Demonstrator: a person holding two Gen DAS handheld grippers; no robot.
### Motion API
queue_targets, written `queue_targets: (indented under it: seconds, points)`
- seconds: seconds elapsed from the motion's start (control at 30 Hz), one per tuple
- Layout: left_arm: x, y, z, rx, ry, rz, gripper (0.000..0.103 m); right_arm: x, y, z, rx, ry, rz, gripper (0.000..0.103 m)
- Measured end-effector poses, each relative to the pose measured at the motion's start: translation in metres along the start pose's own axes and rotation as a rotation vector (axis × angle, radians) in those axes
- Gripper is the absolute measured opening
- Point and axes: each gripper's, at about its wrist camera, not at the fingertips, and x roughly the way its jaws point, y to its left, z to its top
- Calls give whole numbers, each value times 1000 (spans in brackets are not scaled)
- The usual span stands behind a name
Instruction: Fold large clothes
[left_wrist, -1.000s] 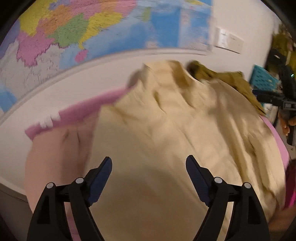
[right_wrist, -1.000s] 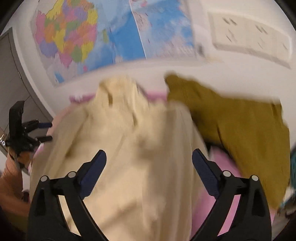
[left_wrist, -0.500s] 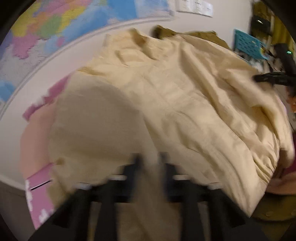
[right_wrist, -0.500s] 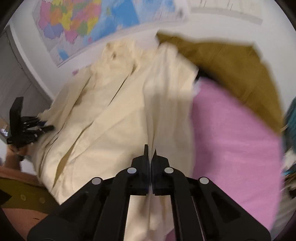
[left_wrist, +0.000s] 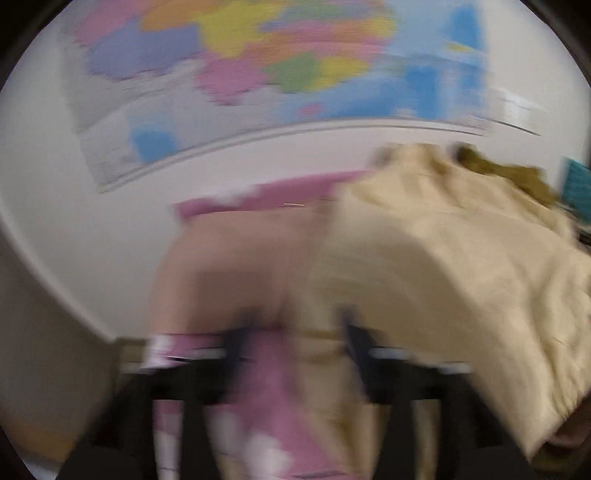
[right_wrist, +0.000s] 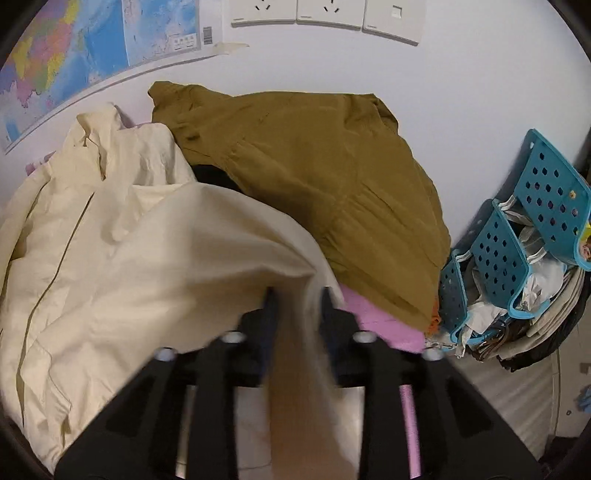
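At 6 o'clock, right wrist view: your right gripper (right_wrist: 295, 299) pinches edge of cream jacket (right_wrist: 122, 266), lifted so panel can fold over. Jacket sprawls on pink bedding (right_wrist: 380, 325); olive garment (right_wrist: 314, 177) at 1 o'clock. Left gripper (left_wrist: 295, 325) smeared by blur, cloth between fingers, can't tell grip.

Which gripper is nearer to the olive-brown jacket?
Right. The right gripper sits just below the olive-brown jacket; the left gripper is across the cream jacket from it.
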Motion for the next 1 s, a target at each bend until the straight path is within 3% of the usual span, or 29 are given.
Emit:
queue_targets:
  seconds: [0.07,0.13,0.17,0.3,0.37,0.4,0.43,0.47,0.53,0.63,0.73,0.87,0.9,1.0]
  points:
    - [-1,-33,-8,76,-8,-96,67,-20,7,-1,3,-83,-20,42]
    - [-1,-64,-15,130,11,-203,79,-50,13,-1,26,-196,-19,61]
    - [2,-82,-21,169,24,-232,79,-65,18,-3,33,-247,-18,61]
    - [24,-119,-43,207,122,-286,83,-96,40,-9,-7,-313,153,69]
    - [37,-122,-53,205,172,-243,68,-98,58,-17,-55,-298,211,70]
    - [43,-120,-55,192,181,-232,48,-96,70,-22,-81,-287,241,70]
    - [44,-114,-55,167,180,-230,18,-94,81,-27,-110,-273,279,70]
    - [39,-108,-54,144,174,-215,6,-94,87,-32,-128,-265,303,70]
    - [26,-86,-45,69,140,-219,3,-90,102,-37,-160,-243,344,70]
    - [-15,-52,-20,27,24,-122,3,-86,116,-41,-172,-220,438,70]
    - [-54,-6,8,-2,-70,73,2,-84,129,-41,-157,-202,504,70]
    - [-64,34,25,-29,-69,209,8,-67,141,-37,-114,-145,603,69]
    - [-53,42,24,-54,-36,226,15,-61,148,-36,-115,-114,638,69]
    - [-16,41,4,-1,54,365,47,-45,170,-33,-139,-63,671,69]
